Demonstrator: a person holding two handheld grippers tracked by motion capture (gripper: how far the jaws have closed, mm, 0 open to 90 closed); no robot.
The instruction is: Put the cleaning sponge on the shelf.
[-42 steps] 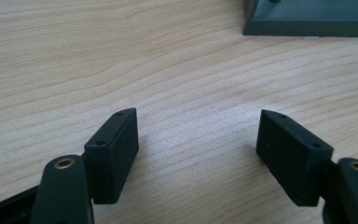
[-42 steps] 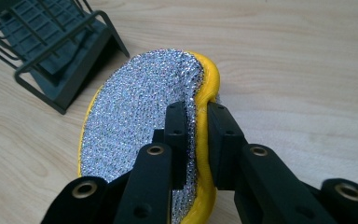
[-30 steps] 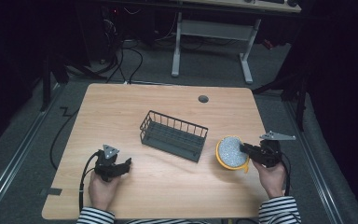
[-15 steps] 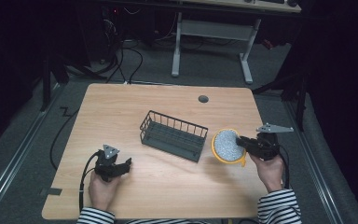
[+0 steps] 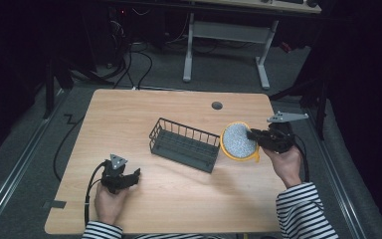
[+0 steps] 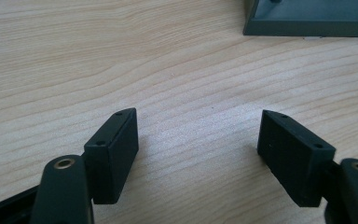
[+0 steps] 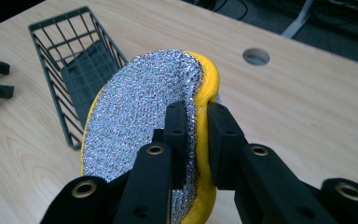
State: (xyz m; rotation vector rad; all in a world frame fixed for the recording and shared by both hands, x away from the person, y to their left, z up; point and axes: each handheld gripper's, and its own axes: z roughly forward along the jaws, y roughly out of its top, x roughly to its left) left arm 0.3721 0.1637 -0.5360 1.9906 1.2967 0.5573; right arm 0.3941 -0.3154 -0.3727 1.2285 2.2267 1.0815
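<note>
A round sponge (image 5: 238, 141) with a yellow body and a silver glittery face hangs above the table's right side, pinched at its edge by my right gripper (image 5: 254, 135). In the right gripper view the sponge (image 7: 144, 121) stands on edge between the two jaws of the right gripper (image 7: 196, 116). A dark wire basket (image 5: 184, 144) stands mid-table, just left of the sponge, and looks empty (image 7: 81, 60). My left gripper (image 5: 135, 174) rests low at the front left, its jaws wide apart over bare wood (image 6: 198, 130).
A round cable hole (image 5: 217, 105) sits in the wooden table top (image 5: 129, 114) near the far edge. A corner of the basket (image 6: 307, 18) shows ahead of the left gripper. Beyond the table stand another desk's white legs (image 5: 189, 50) and floor cables.
The right gripper has lifted the sponge and carried it left and farther away, toward the basket's right end. The left gripper has stayed put.
</note>
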